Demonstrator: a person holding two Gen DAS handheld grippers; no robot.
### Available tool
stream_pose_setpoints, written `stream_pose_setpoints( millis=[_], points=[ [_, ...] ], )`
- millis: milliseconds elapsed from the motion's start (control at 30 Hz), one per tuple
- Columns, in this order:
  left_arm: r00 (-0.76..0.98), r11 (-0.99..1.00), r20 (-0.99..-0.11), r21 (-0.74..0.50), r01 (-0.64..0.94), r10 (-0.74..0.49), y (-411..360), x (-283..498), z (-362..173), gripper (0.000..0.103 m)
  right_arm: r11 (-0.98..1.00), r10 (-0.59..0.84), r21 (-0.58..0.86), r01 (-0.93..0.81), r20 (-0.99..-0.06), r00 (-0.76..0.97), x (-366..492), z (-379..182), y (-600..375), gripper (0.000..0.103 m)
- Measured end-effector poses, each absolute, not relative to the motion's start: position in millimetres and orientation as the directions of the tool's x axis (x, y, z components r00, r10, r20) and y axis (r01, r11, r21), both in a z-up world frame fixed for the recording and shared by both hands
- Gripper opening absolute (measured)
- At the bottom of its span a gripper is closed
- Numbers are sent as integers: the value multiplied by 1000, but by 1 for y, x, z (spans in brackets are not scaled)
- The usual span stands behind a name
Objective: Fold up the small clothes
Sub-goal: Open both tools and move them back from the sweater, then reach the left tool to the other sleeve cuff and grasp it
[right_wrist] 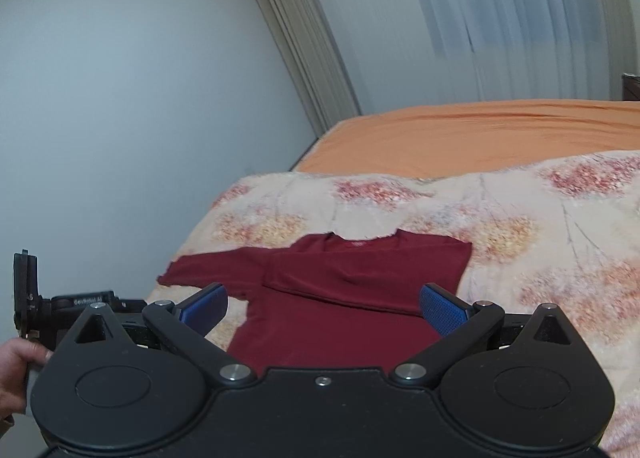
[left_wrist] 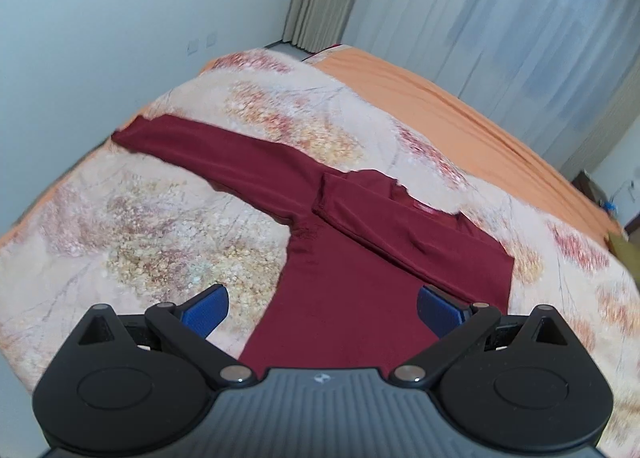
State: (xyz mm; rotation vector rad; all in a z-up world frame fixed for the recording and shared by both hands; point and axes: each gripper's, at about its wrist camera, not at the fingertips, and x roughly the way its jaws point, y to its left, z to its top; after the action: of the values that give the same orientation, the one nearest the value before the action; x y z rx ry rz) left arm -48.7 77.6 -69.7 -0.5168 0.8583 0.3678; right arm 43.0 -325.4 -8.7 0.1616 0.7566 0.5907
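Both grippers, left [left_wrist: 322, 308] and right [right_wrist: 323, 308], hovering spread, holding nothing; shirt [left_wrist: 352, 258] lying flat, one sleeve [left_wrist: 384, 226] already folded across for next fold.

Only one text reads, in the right wrist view: white lettering, roughly "GenRobot AI" with blurred last letters, on the black body of the left gripper [right_wrist: 86, 304], left of the shirt [right_wrist: 340, 298]. A small red label [right_wrist: 357, 244] inside the shirt's collar carries marks too small to make out.
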Motion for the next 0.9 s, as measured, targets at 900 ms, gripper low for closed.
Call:
stream_pose_setpoints(
  millis=[900],
  points=[
    [795, 413, -593, -696, -587, 131, 483, 16, -302, 75, 864, 462, 334, -377, -823, 331, 55, -87, -40, 98]
  ],
)
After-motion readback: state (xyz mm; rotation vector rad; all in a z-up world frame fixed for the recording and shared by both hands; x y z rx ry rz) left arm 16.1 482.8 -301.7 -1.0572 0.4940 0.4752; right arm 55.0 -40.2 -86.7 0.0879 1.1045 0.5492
